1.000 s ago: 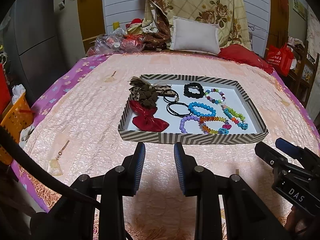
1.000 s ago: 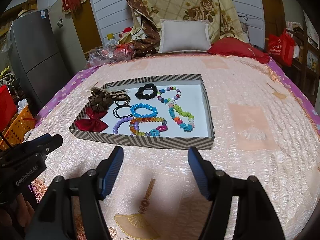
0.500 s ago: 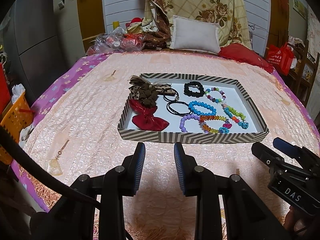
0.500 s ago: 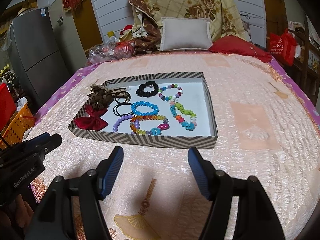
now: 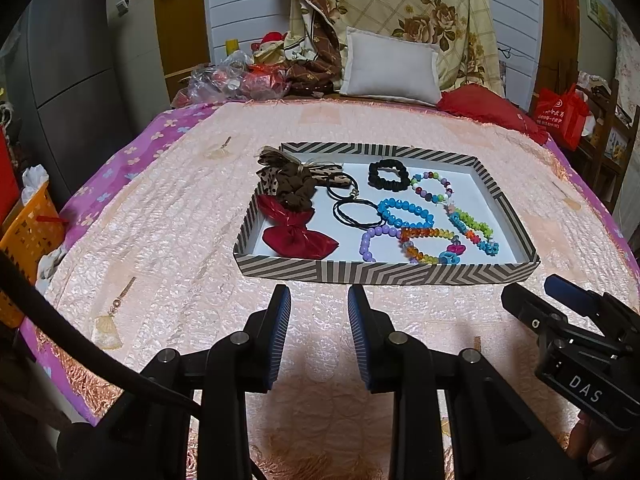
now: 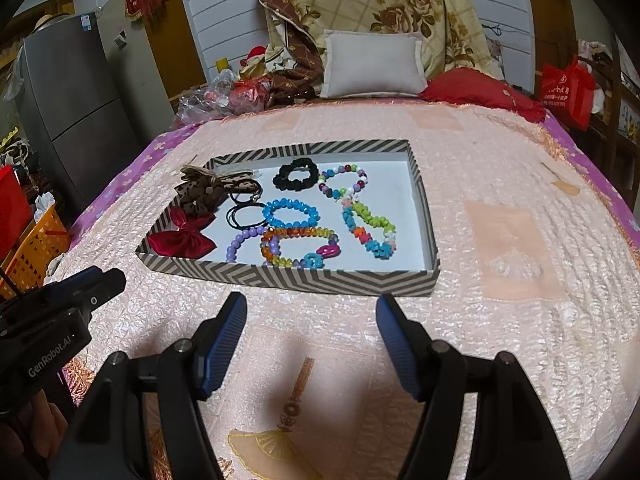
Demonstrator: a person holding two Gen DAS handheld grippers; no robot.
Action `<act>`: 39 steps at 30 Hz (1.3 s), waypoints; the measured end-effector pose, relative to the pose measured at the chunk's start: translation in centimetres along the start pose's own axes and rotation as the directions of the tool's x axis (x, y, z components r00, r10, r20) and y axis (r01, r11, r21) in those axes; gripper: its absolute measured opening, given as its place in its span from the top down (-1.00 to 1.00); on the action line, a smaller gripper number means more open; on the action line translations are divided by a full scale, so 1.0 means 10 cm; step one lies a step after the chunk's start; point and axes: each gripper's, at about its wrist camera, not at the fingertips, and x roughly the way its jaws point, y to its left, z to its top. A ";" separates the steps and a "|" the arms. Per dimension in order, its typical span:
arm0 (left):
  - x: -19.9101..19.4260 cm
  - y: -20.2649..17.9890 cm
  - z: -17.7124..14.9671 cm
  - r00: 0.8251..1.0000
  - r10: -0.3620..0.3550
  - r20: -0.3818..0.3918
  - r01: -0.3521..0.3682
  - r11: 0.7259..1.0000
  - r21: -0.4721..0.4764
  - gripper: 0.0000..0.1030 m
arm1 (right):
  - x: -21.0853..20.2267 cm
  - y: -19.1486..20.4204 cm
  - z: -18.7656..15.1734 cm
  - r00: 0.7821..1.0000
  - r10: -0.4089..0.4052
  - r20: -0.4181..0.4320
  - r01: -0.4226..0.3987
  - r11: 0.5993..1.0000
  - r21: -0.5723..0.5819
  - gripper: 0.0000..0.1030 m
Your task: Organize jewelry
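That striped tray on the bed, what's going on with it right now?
Nothing is being handled yet. A person holds the left gripper and the right gripper just short of the striped tray, both with jaws open and empty, the right wider. The tray sits on the pink bedspread, with the red bow, black scrunchie, thin hair ties and beaded bracelets lying loose inside, several overlapping.

Glossy quilted bedspread (image 5: pixel 168 240); shiny red satin bow (image 5: pixel 298 236).
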 end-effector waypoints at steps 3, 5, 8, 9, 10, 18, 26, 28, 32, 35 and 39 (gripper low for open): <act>0.00 0.00 0.00 1.000 0.000 0.000 0.000 1.000 0.001 0.55 | 0.00 0.00 0.00 1.000 0.001 -0.001 -0.001 1.000 0.000 -0.36; 0.01 0.00 0.00 1.000 0.002 -0.001 -0.002 1.000 0.005 0.55 | 0.01 0.00 0.00 1.000 0.001 0.000 -0.001 1.000 -0.001 -0.36; 0.01 -0.01 -0.01 1.000 0.002 -0.003 -0.002 1.000 0.006 0.55 | 0.01 0.00 0.00 1.000 0.001 -0.003 -0.001 1.000 0.002 -0.36; 0.02 0.00 -0.01 1.000 0.002 -0.004 -0.002 1.000 0.006 0.55 | 0.01 0.00 0.00 1.000 0.002 -0.004 -0.002 1.000 0.002 -0.36; 0.03 0.00 -0.01 1.000 0.003 -0.006 -0.003 1.000 0.006 0.55 | 0.01 0.00 0.00 1.000 0.003 -0.005 -0.003 1.000 0.003 -0.36; 0.04 -0.01 -0.01 1.000 0.003 -0.006 -0.003 1.000 0.006 0.55 | 0.02 0.00 0.00 1.000 0.004 -0.005 -0.004 1.000 0.001 -0.36; 0.04 -0.01 -0.01 1.000 0.005 -0.009 -0.005 1.000 0.003 0.55 | 0.03 0.01 0.01 1.000 0.005 -0.012 -0.005 1.000 -0.001 -0.36; 0.04 -0.01 -0.01 1.000 0.004 -0.008 -0.004 1.000 0.003 0.55 | 0.03 0.01 0.01 1.000 0.006 -0.012 -0.006 1.000 -0.001 -0.36; 0.04 -0.01 -0.02 1.000 0.003 -0.011 -0.003 1.000 0.003 0.55 | 0.03 0.01 0.01 1.000 0.007 -0.013 -0.007 1.000 -0.002 -0.36; 0.04 -0.01 -0.02 1.000 0.004 -0.012 -0.003 1.000 0.005 0.55 | 0.04 0.01 0.01 1.000 0.005 -0.015 -0.005 1.000 -0.003 -0.36; 0.05 -0.01 -0.02 1.000 0.003 -0.012 -0.003 1.000 0.004 0.55 | 0.06 0.02 0.01 1.000 0.007 -0.021 -0.007 1.000 -0.004 -0.36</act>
